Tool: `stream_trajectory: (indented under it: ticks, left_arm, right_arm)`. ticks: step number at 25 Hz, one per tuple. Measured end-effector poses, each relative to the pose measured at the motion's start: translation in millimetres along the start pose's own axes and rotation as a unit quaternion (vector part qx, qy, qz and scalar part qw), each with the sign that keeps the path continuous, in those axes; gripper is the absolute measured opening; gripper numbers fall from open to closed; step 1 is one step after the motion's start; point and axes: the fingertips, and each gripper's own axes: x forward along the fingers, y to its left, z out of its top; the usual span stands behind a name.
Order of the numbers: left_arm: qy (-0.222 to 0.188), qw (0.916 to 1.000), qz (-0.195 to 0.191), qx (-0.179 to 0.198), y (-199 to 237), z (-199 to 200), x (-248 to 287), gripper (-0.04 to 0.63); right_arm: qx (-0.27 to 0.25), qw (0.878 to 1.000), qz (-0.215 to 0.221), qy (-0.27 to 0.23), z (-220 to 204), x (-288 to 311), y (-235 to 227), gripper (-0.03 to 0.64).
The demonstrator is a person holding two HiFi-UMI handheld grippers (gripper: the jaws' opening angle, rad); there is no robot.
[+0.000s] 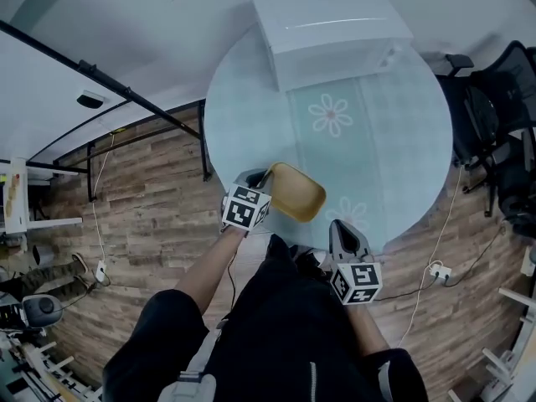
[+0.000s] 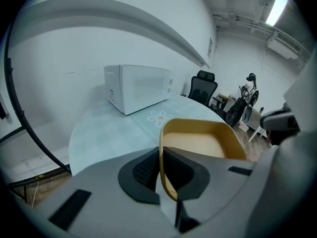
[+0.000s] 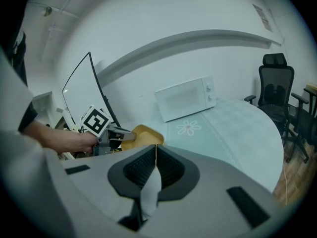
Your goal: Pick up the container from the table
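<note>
- A shallow yellow plastic container (image 1: 298,193) with rounded corners is seen at the near edge of the round table (image 1: 243,99), on the person's left side.
- The container (image 2: 204,144) is clamped by the left gripper (image 1: 265,177) at its near wall: in the left gripper view the jaws of the gripper (image 2: 161,156) are closed narrowly on the thin rim, with one dark ribbed pad inside the wall and the other outside.
- The container is held tilted, with its open side turned up. Whether its underside touches the tabletop cannot be told.
- The right gripper (image 1: 340,226) is held just beside the table's near edge, apart from the container, and is pointed across the table.
- In the right gripper view the jaws of that gripper (image 3: 155,153) are pressed together, and nothing is held between them. The yellow container (image 3: 144,135) is seen beyond them, in the left gripper's grasp.
- The tabletop is pale and glassy, and a runner printed with white daisies (image 1: 332,114) is laid across it.
- A white microwave oven (image 1: 331,28) is set at the far side of the table, well apart from the container.
- Black office chairs (image 1: 501,128) are placed beside the table on the right, on a wood-plank floor (image 1: 151,216).
</note>
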Motion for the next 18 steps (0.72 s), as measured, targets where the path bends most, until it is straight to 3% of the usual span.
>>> stream_trajectory:
  ticks: [18]
  left_arm:
    - [-0.056,0.9967,0.052,-0.03,-33,3,-87,0.018]
  right_arm:
    - [-0.016,0.998,0.047,-0.028,9,-25,8,0.025]
